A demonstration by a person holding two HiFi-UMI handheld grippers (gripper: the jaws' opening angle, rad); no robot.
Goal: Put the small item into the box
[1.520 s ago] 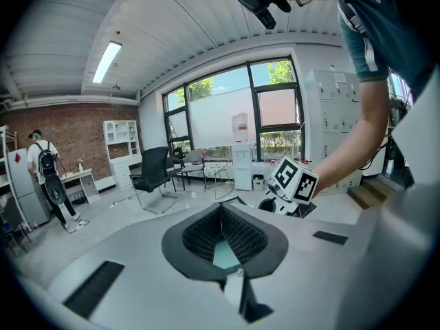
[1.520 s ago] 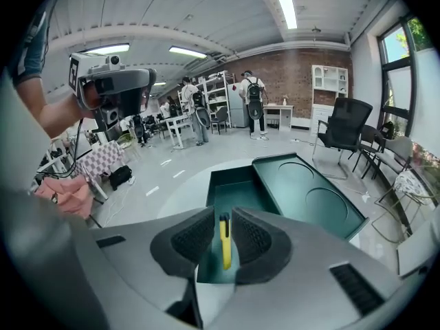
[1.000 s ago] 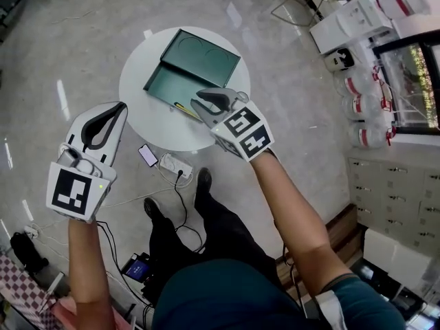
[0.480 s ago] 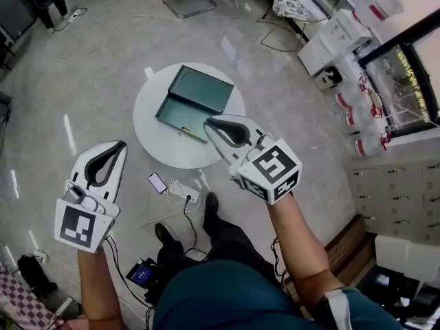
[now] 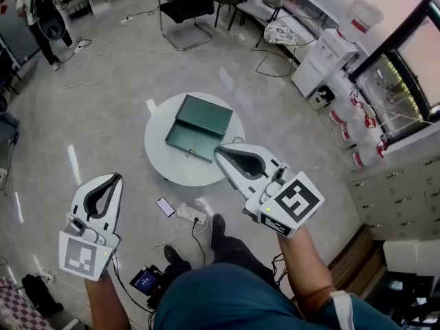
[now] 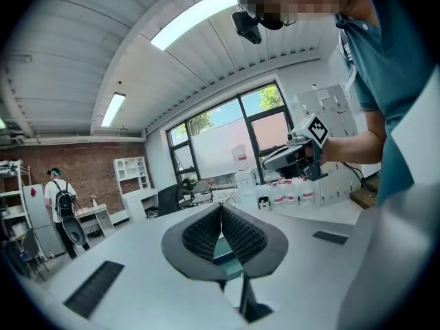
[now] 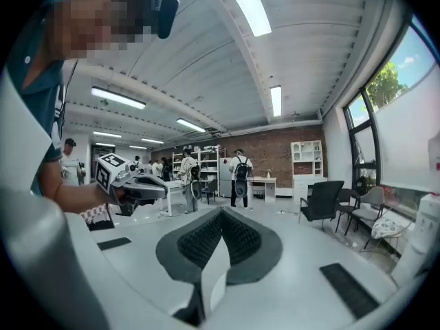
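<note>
Below, the green box [image 5: 201, 119] lies open; left gripper [image 5: 115, 179] and right gripper [image 5: 220, 151] are closed, empty.

Bright ceiling strip lights [image 7: 249, 5] and window daylight; fisheye-warped edges, sharp overall.

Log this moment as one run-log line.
left gripper: shut, empty | right gripper: shut, empty | dark green rectangular box: open on round white table

The box [image 5: 199, 124] is dark green on the white table [image 5: 159, 153]. Nearer than the table, the left claw [image 5: 115, 178] and right claw [image 5: 220, 150] are white, with black ribbed pads [image 6: 199, 236] and black-and-white square markers [image 5: 292, 203].
</note>
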